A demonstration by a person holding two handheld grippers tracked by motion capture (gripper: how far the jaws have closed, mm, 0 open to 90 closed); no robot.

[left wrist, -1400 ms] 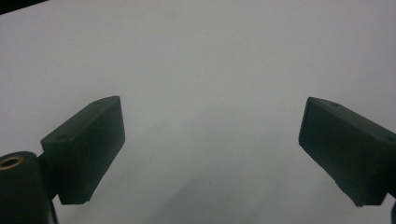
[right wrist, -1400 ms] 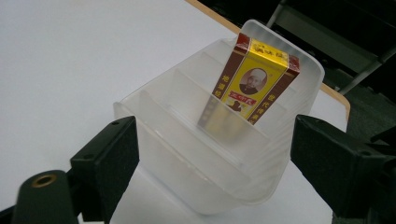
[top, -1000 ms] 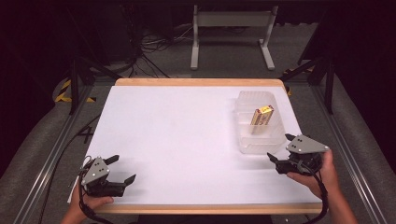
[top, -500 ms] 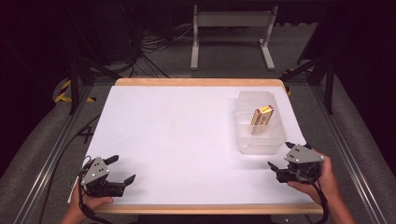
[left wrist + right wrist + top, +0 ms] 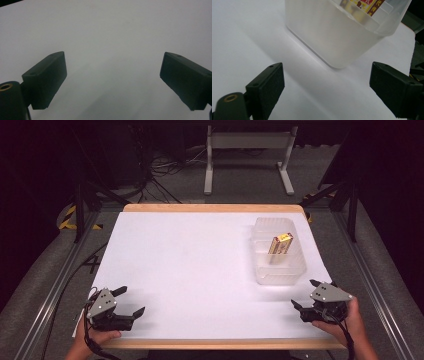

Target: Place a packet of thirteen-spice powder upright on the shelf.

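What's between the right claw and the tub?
Nothing: just bare white table between the open right claw and the tub, seen in the right gripper view.

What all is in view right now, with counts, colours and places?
Translucent plastic rectangular container: one, frosted white, right side of the table, apart from both tools.
Yellow and brown printed packet: one, standing tilted inside the container.
White-topped table with a wooden edge: one, centre.
White metal stand: one, on the floor beyond the table.
Black cables: several, on the floor beyond the table.
Left tool: one, black with a grey plate, near left corner, jaws open, nothing between them.
Right tool: one, same colours, near right corner, jaws just been opening, nothing between them.
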